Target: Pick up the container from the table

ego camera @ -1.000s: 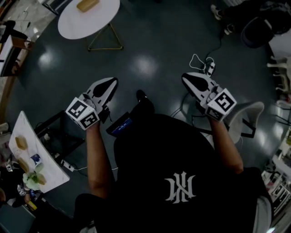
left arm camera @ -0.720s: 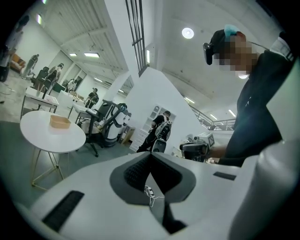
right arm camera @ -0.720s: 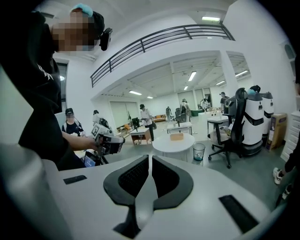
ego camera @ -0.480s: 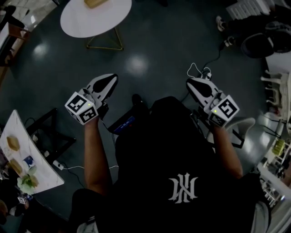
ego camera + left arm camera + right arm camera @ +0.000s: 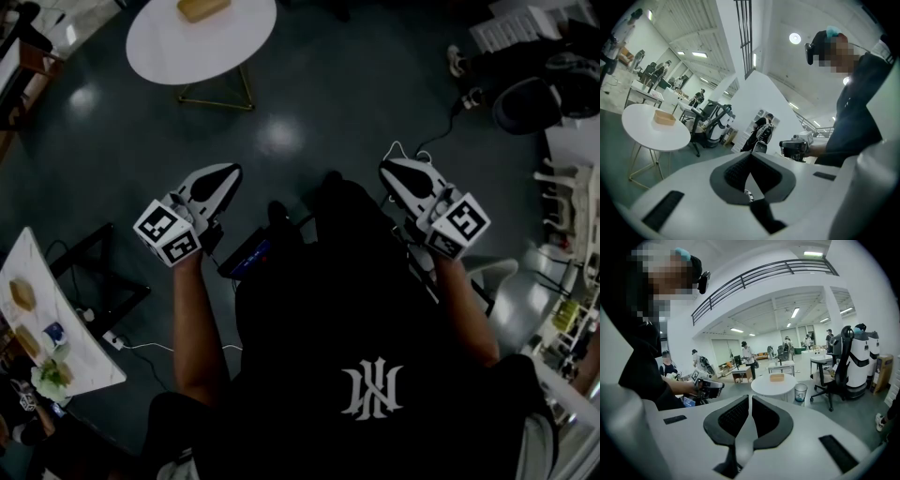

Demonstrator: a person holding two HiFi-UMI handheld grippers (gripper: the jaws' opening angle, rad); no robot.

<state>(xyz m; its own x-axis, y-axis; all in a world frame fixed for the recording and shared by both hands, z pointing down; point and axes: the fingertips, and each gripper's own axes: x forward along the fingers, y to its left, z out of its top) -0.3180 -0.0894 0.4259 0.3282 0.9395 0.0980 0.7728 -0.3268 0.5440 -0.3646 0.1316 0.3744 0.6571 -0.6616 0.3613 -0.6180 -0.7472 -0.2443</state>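
Observation:
A tan, box-like container [image 5: 203,8] lies on a round white table [image 5: 169,47] at the top of the head view, far ahead of both hands. It also shows as the container [image 5: 664,117] on the table [image 5: 651,133] in the left gripper view, and small as the container [image 5: 776,377] on the table [image 5: 773,386] in the right gripper view. My left gripper [image 5: 229,171] is held out at chest height, jaws shut with nothing between them. My right gripper [image 5: 387,167] is held the same way, shut and empty.
A white side table [image 5: 47,309] with small items stands at the lower left. Cables and a power strip [image 5: 427,145] lie on the dark floor ahead. Chairs [image 5: 530,98] and shelving stand at the right. A waste bin [image 5: 800,392] sits beside the round table.
The round table has shifted right and slightly nearer in the head view. Both grippers stayed shut and empty, held out in front of the body.

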